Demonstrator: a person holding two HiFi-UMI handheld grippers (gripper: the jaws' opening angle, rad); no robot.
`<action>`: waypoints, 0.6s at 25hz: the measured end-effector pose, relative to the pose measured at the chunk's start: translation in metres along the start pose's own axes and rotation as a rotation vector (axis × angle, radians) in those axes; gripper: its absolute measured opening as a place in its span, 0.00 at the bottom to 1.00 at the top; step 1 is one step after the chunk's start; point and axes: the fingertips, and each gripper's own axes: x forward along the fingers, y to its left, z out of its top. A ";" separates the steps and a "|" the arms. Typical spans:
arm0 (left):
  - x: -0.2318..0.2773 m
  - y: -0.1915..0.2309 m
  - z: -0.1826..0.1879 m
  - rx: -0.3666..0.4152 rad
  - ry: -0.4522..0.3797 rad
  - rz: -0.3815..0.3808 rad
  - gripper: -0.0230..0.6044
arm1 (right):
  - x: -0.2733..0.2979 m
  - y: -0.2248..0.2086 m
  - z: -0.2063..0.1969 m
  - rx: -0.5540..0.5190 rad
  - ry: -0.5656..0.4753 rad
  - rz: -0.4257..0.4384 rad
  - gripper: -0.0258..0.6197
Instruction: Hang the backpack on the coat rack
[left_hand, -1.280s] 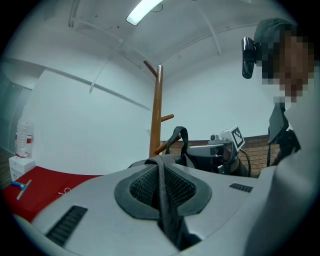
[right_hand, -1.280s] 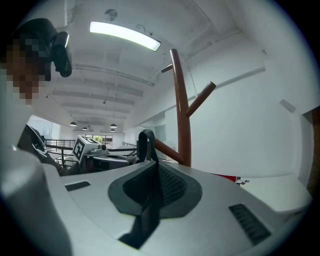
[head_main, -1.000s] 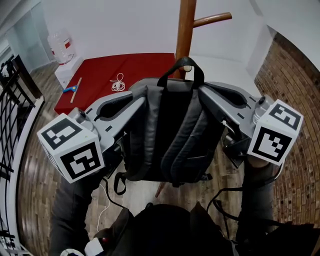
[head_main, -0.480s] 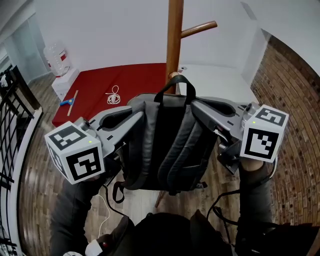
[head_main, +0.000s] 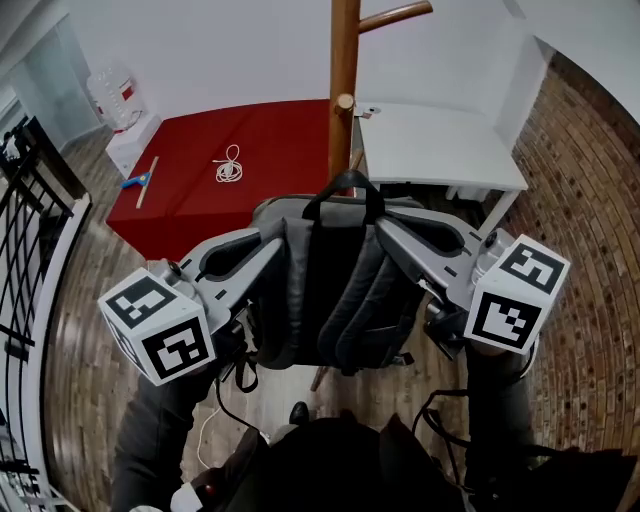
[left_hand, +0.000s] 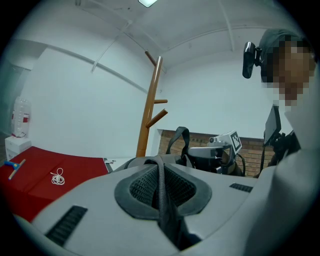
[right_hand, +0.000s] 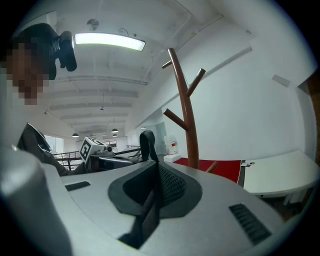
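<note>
the backpack hangs in the air between the two grippers, its padded back towards the person and its carry handle standing up as an open loop at the far top edge. the left gripper has its jaws closed on a black strap at the pack's left shoulder, seen pinched between them in the left gripper view. the right gripper is clamped the same way on the right shoulder, as the right gripper view shows. holding both top corners seems meant to keep the pack level and the handle free and open, so the loop can be slipped over a peg. the coat rack stands just beyond the pack, and its near peg, with a rounded end, sits a little beyond the handle in the head view; the loop is not yet on it. both arms in dark sleeves reach forward from the near edge, the grippers angling inward to meet the pack, pointing about level, marker cubes nearest the person. a red mat lies on the floor to the far left.
</note>
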 end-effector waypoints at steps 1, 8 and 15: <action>0.000 -0.002 -0.008 -0.006 0.003 0.010 0.11 | -0.002 0.001 -0.007 -0.006 0.000 0.001 0.07; -0.019 -0.016 -0.043 0.017 -0.061 0.065 0.11 | -0.014 0.025 -0.040 -0.070 -0.104 0.023 0.07; -0.042 -0.039 -0.064 0.094 -0.167 0.094 0.11 | -0.034 0.055 -0.062 -0.125 -0.221 0.001 0.07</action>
